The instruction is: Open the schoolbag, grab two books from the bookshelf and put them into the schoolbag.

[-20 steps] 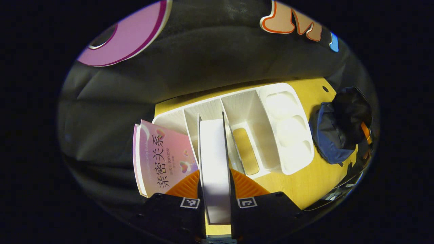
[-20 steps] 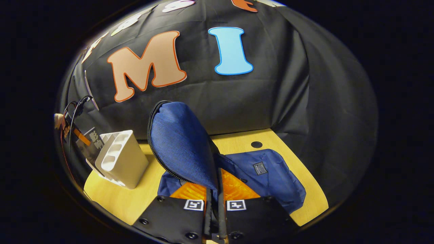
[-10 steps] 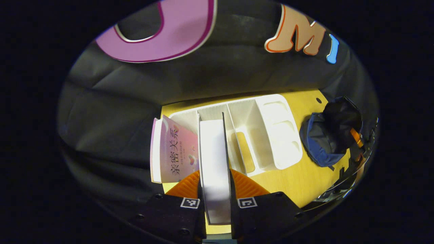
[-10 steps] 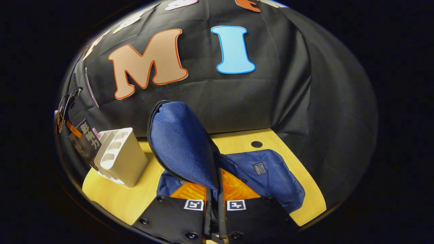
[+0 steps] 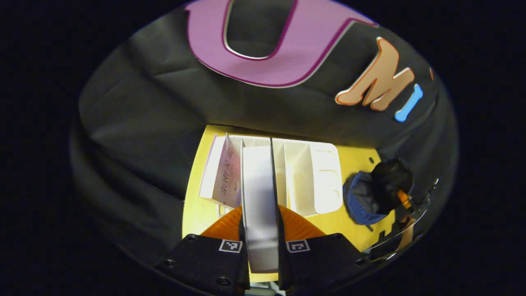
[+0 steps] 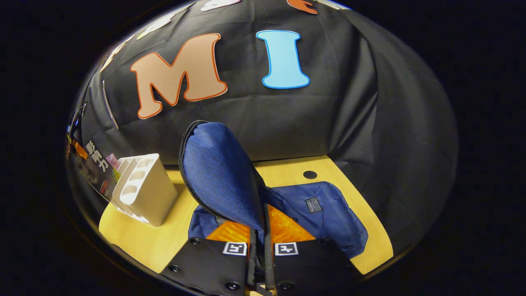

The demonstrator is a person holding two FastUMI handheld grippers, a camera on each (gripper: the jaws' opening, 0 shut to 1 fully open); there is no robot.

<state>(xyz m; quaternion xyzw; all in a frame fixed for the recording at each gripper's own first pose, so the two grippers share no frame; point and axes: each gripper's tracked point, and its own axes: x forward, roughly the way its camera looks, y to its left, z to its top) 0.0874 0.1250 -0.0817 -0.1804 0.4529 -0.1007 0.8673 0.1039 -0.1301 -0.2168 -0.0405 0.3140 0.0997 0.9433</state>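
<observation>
Above the white bookshelf (image 5: 312,181), the left gripper (image 5: 263,230) clamps a book (image 5: 258,205) that should travel edge-first toward the schoolbag (image 6: 328,218), whose flap (image 6: 218,172) the right gripper (image 6: 259,242) pinches up.

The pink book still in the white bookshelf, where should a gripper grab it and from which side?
Grip the pink book by its upper edge, coming from above. It stands leaning in the end slot of the bookshelf, top edge clear of the walls, faces exposed there for two fingers.

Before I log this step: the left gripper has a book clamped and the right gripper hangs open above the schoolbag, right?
Not quite. In the right gripper view the right gripper is shut on the schoolbag's flap, holding it up. The left gripper does clamp a book.
</observation>
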